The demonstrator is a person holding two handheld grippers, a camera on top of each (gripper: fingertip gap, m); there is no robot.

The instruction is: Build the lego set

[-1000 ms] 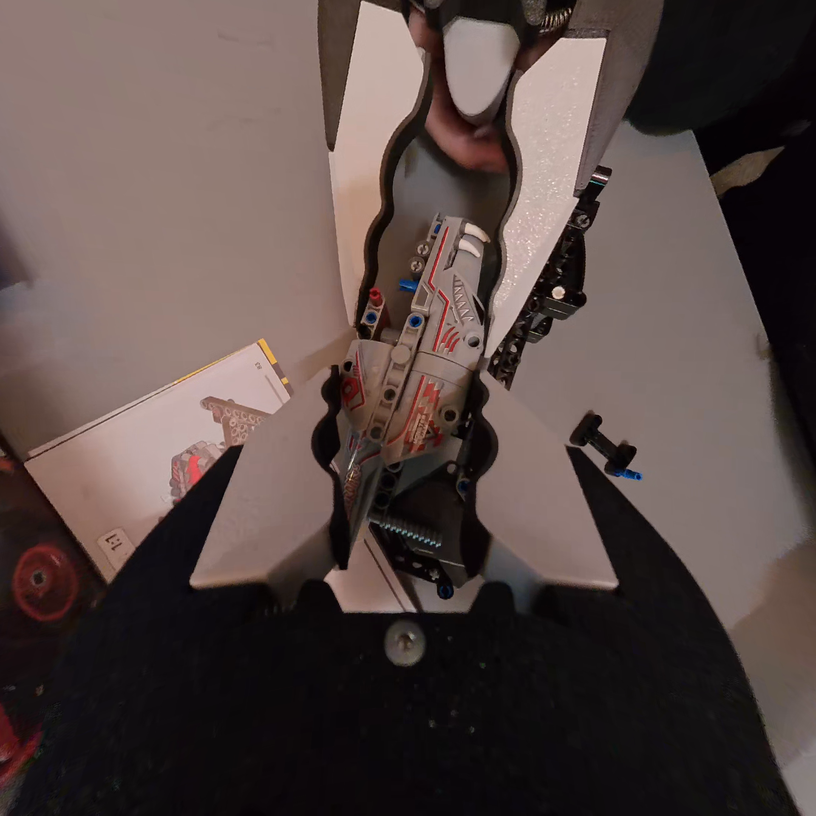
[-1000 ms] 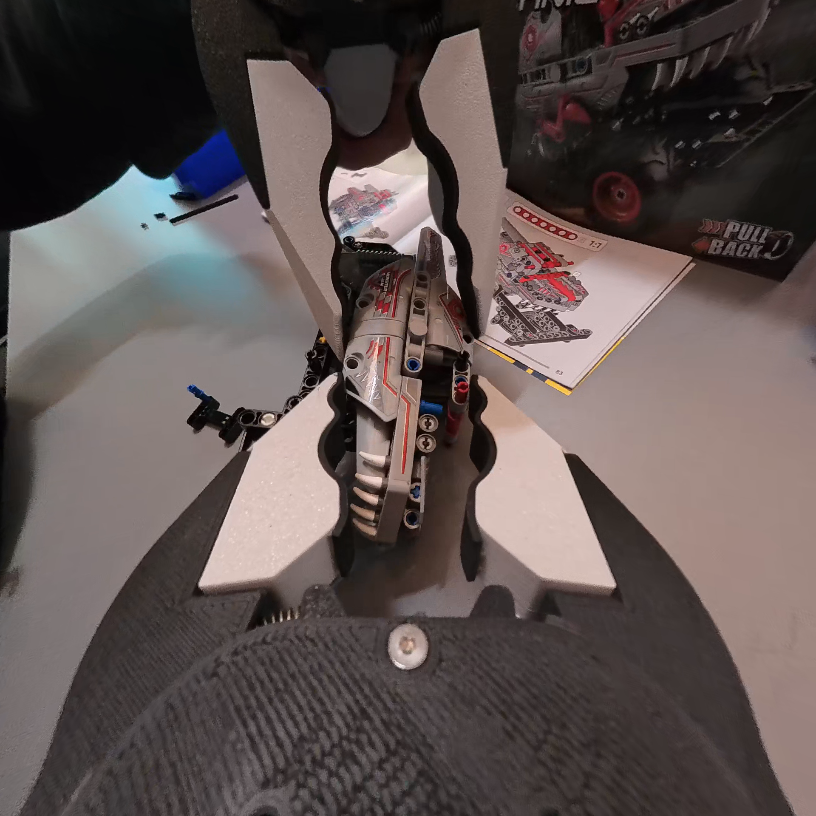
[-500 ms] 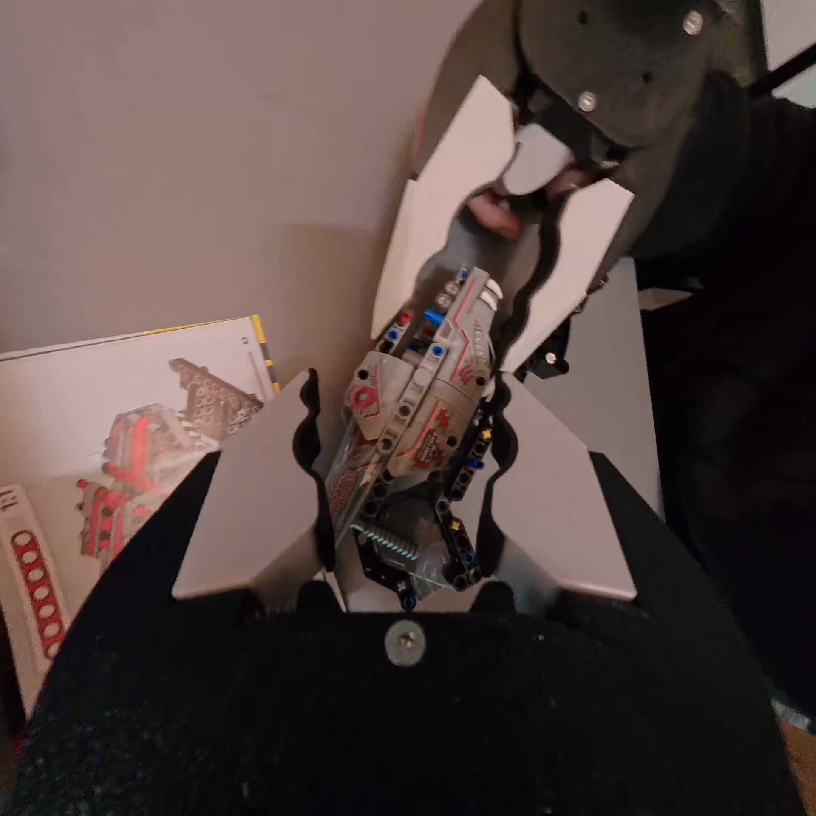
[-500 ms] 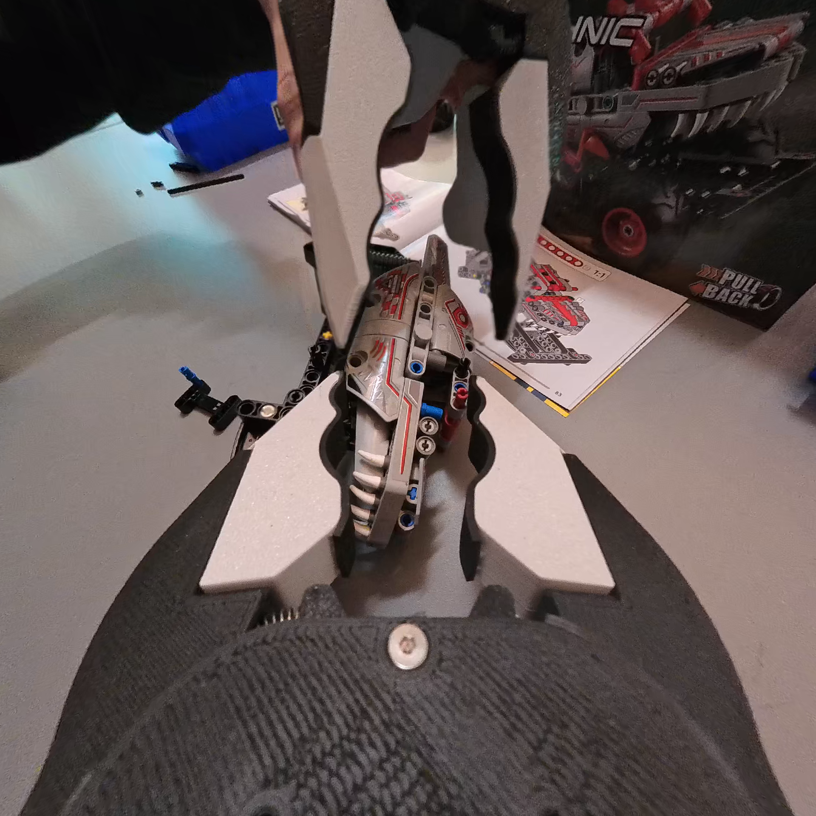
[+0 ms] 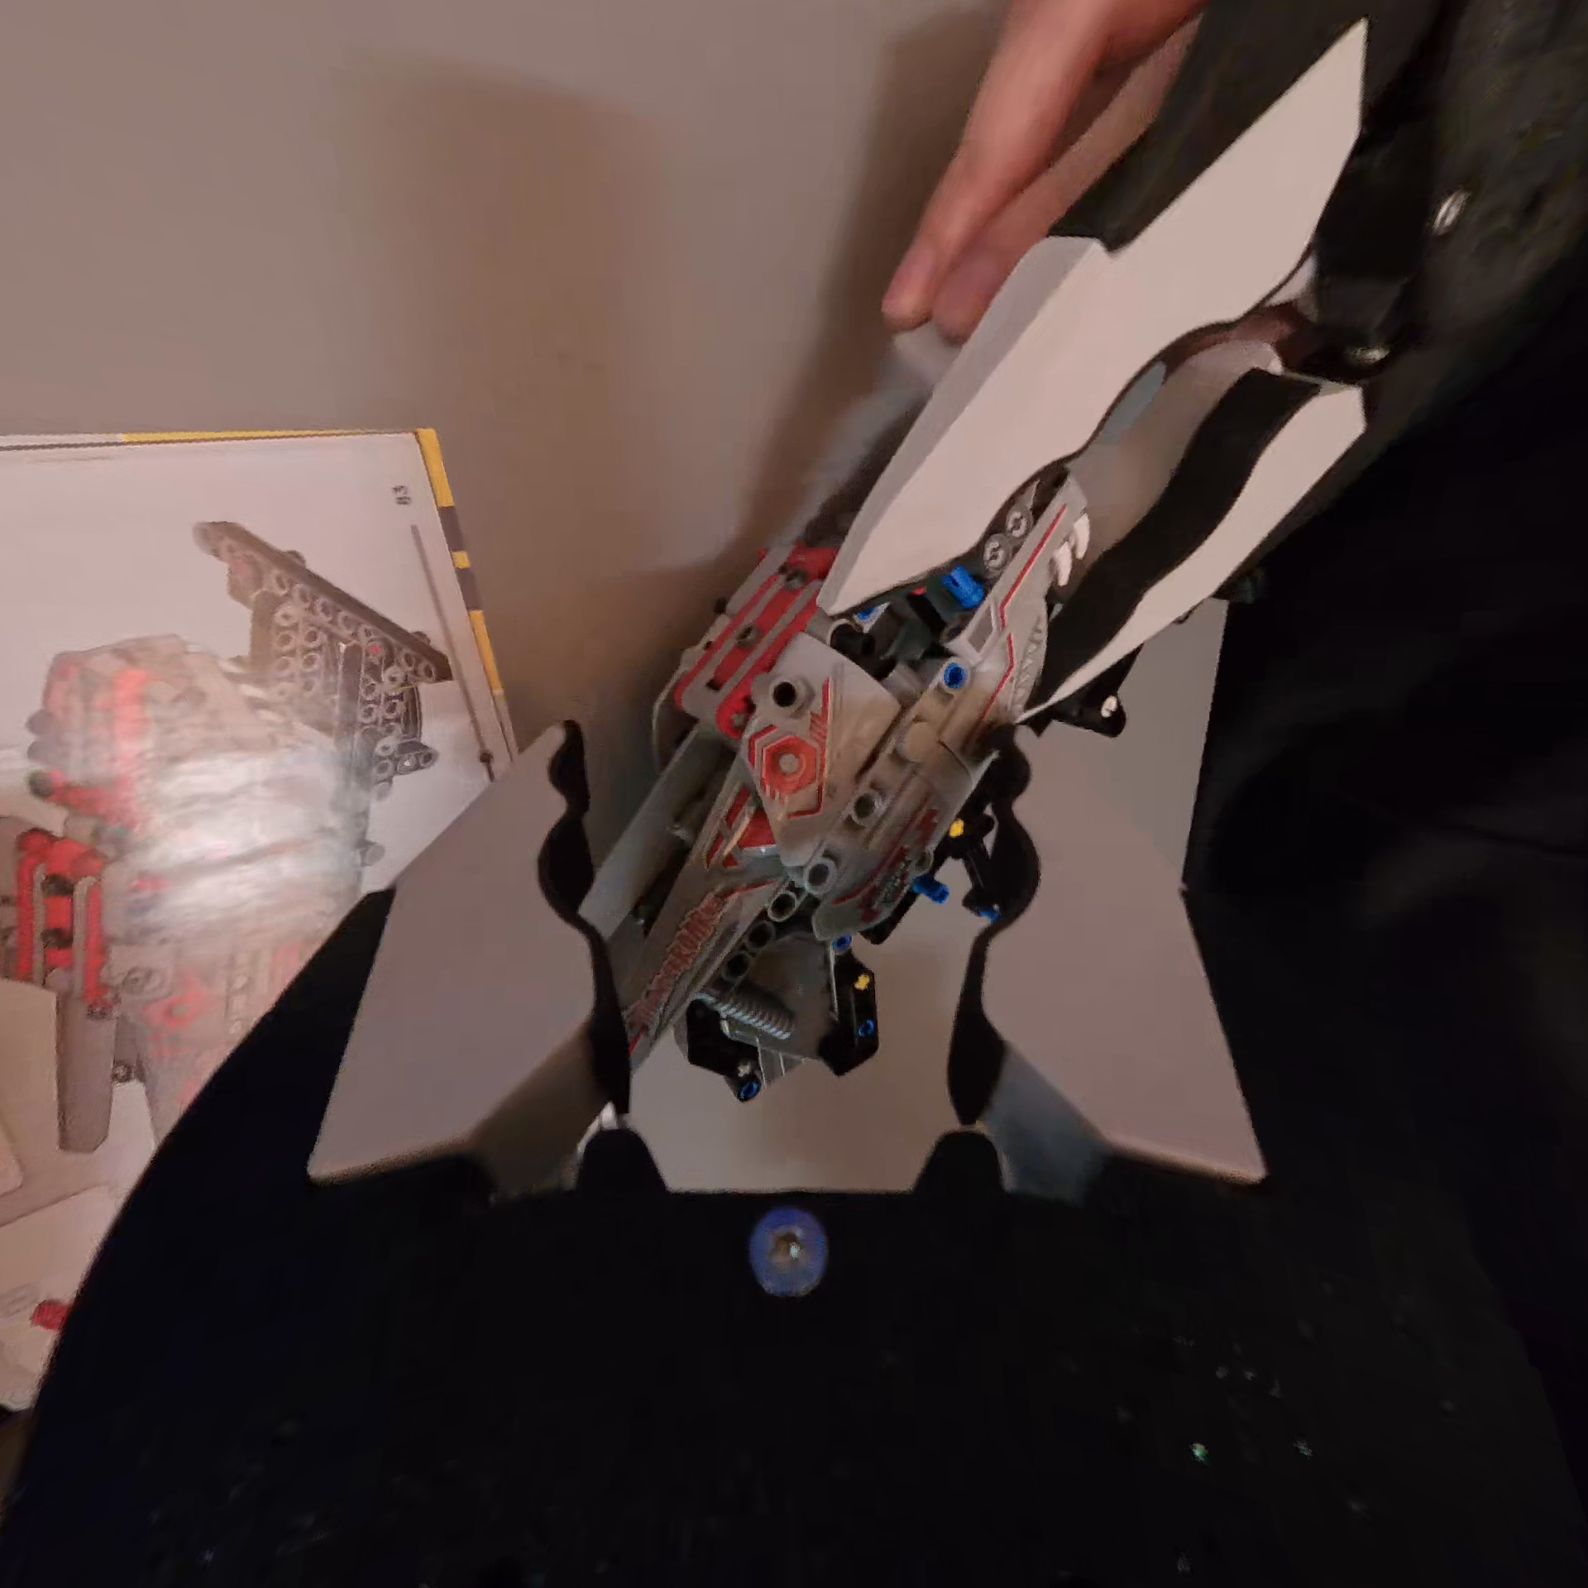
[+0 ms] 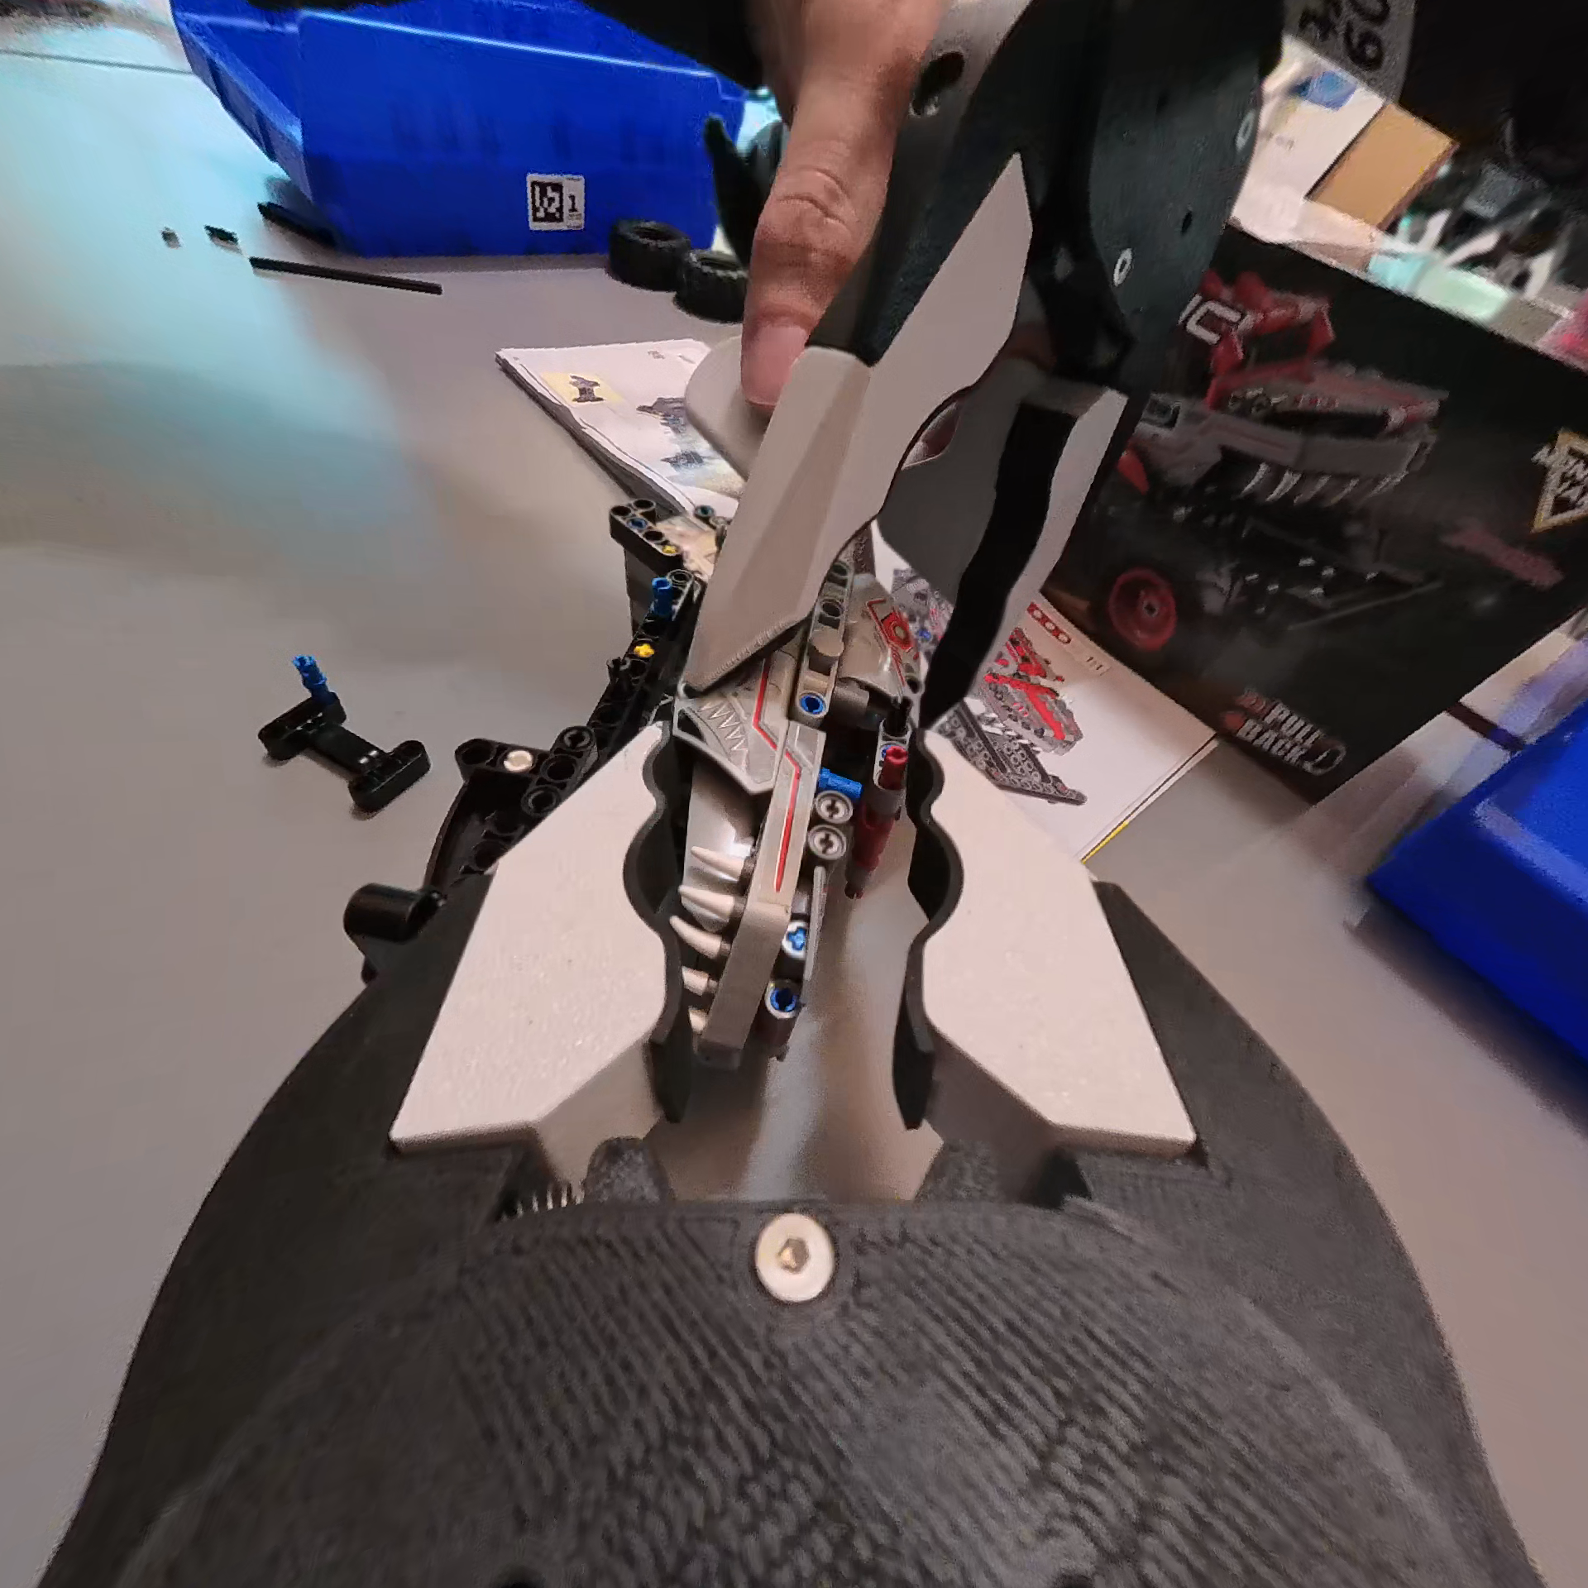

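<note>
A grey lego model with red stripes and white teeth is held in the air between both grippers. My left gripper is shut on its rear end, where a spring and black beams show. My right gripper is shut on the toothed front end of the model. The right gripper reaches in from the upper right in the left wrist view. The left gripper comes down from above in the right wrist view, with a hand on it.
An open instruction booklet lies left of the model. On the grey table are a black lego frame, a small black piece with a blue pin, tyres, the set's box and blue bins. Left and right tips are no more than a few centimetres apart.
The model has tilted and rolled between the grippers. The left gripper has swung up and now comes down on it from above. The left view has shifted towards the booklet.
</note>
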